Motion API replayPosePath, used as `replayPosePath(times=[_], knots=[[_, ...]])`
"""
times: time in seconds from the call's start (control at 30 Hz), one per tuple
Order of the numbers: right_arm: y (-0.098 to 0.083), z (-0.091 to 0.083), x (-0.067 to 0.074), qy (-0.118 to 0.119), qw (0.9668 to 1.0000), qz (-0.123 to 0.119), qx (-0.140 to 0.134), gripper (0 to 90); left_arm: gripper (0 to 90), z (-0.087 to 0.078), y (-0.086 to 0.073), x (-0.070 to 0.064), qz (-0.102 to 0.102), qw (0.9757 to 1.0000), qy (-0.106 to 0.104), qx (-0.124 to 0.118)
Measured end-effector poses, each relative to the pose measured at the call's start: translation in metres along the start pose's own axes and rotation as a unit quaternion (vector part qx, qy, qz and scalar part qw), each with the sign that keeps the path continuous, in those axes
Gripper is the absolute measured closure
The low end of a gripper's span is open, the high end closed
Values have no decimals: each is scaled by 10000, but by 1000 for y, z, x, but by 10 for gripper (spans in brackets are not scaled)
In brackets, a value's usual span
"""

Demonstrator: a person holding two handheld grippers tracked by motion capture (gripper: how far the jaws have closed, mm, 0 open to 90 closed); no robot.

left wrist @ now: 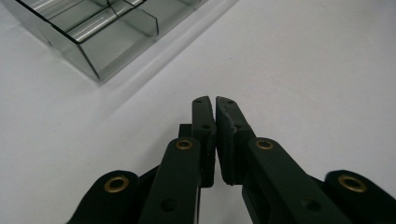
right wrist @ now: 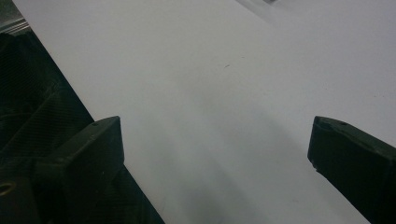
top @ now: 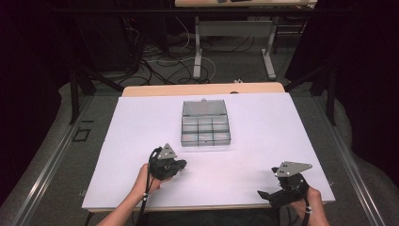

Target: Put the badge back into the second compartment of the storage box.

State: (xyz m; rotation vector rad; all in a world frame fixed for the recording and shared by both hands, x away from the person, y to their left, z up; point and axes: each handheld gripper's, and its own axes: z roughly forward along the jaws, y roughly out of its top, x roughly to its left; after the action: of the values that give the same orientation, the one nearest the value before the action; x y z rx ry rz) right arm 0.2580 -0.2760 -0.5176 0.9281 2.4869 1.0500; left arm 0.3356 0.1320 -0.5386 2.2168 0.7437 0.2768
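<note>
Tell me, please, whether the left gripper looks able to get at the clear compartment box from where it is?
Probably yes: only bare white table lies between the left gripper and the compartment box. Its jaws are shut with nothing between them.

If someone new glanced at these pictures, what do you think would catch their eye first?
Probably the clear compartment box, standing alone with its lid tipped up at the middle of the white table. Next, the two black grippers near the front edge: the left gripper with its jaws shut on nothing, just short of the box, and the right gripper with its jaws wide open at the table's front right corner.
</note>
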Motion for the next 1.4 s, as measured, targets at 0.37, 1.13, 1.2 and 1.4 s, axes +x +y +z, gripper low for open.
replayPosePath(times=[0.37,1.13,1.2,1.4], knots=[[1,-2,0,16,10000,-14,-14,31,879,-3,4,0,57,10000,19,26],[0,1,-2,-2,9999,126,-28,15,879,-12,10,0,182,9997,172,-24],[1,0,-3,-3,9999,85,-58,15,879,-11,12,1,169,9998,86,-13],[-1,-1,-5,-50,9997,222,-126,15,879,-20,20,-3,287,9994,146,-142]])
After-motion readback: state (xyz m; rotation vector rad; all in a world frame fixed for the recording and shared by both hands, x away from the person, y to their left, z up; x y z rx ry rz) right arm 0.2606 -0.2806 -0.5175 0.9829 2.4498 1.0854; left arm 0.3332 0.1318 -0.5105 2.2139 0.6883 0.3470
